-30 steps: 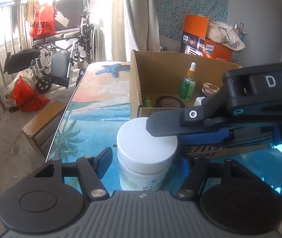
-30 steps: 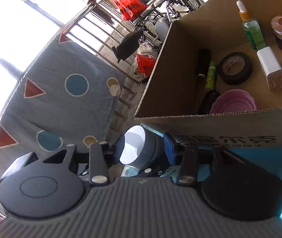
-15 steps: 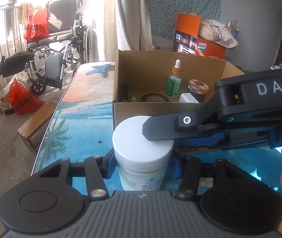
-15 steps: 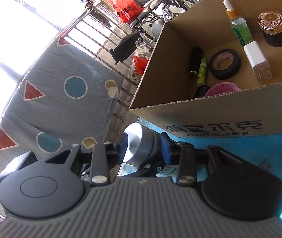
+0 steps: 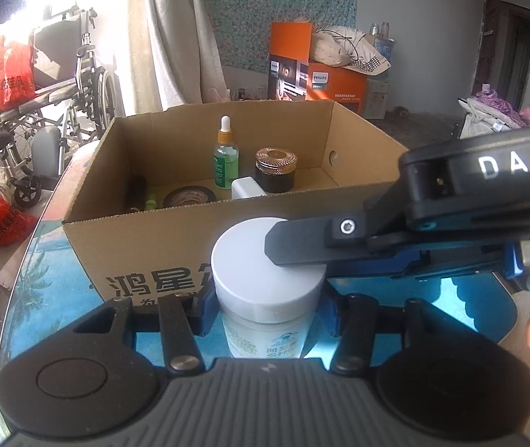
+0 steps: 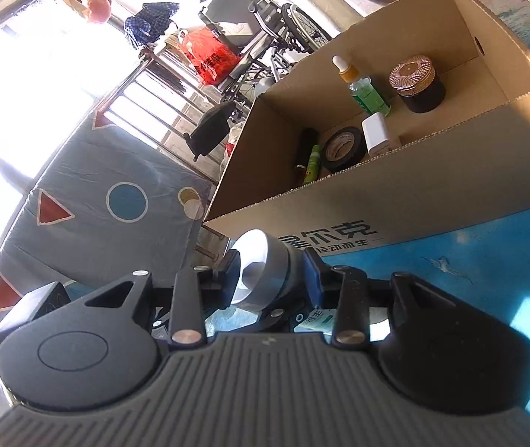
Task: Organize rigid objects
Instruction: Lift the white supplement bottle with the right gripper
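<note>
The white-lidded jar (image 5: 267, 290) is held just before the cardboard box (image 5: 160, 238): its body is clamped by the left gripper (image 5: 268, 311), its lid by the right gripper (image 6: 272, 272). Both jaws are partly closed on it, probably so the lid can be tightened or steadied before packing.

You get strong daylight from the window (image 6: 23, 85), which blows out to pure white in both views. The curtain (image 5: 160, 37) glows in it. Inside the cardboard box (image 5: 153, 257) the light is softer and detail is clear. Fisheye curving bends the edges; focus stays sharp.
</note>
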`<state>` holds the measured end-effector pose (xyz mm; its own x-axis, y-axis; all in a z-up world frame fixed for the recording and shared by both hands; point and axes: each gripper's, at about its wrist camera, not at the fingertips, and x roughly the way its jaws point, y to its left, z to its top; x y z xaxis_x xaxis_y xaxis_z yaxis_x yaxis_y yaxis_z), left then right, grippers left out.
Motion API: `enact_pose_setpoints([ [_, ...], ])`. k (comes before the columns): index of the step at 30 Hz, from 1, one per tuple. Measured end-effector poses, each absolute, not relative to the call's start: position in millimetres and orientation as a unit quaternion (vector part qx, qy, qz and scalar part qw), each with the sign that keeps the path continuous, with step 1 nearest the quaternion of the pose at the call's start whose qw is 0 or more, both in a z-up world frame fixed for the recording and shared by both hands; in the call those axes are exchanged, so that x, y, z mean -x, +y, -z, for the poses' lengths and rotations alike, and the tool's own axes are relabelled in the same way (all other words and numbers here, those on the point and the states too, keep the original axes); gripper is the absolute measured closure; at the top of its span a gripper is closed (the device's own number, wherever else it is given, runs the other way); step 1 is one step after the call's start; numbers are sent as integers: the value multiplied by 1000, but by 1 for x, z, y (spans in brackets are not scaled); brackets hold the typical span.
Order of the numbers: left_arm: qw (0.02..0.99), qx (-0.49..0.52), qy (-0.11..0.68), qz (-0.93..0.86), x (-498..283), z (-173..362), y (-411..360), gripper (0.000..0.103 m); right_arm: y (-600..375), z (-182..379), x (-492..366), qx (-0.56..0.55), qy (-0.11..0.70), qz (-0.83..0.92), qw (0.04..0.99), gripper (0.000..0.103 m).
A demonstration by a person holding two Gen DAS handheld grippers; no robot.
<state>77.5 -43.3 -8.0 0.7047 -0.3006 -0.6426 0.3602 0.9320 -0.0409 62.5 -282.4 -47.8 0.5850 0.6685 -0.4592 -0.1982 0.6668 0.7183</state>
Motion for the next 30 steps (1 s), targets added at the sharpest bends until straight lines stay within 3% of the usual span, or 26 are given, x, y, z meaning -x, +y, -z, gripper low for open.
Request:
enact_pose_setpoints([
  [30, 899, -81, 380, 200, -85, 21, -88, 49, -318, 63, -52, -325, 385, -210, 838, 65],
])
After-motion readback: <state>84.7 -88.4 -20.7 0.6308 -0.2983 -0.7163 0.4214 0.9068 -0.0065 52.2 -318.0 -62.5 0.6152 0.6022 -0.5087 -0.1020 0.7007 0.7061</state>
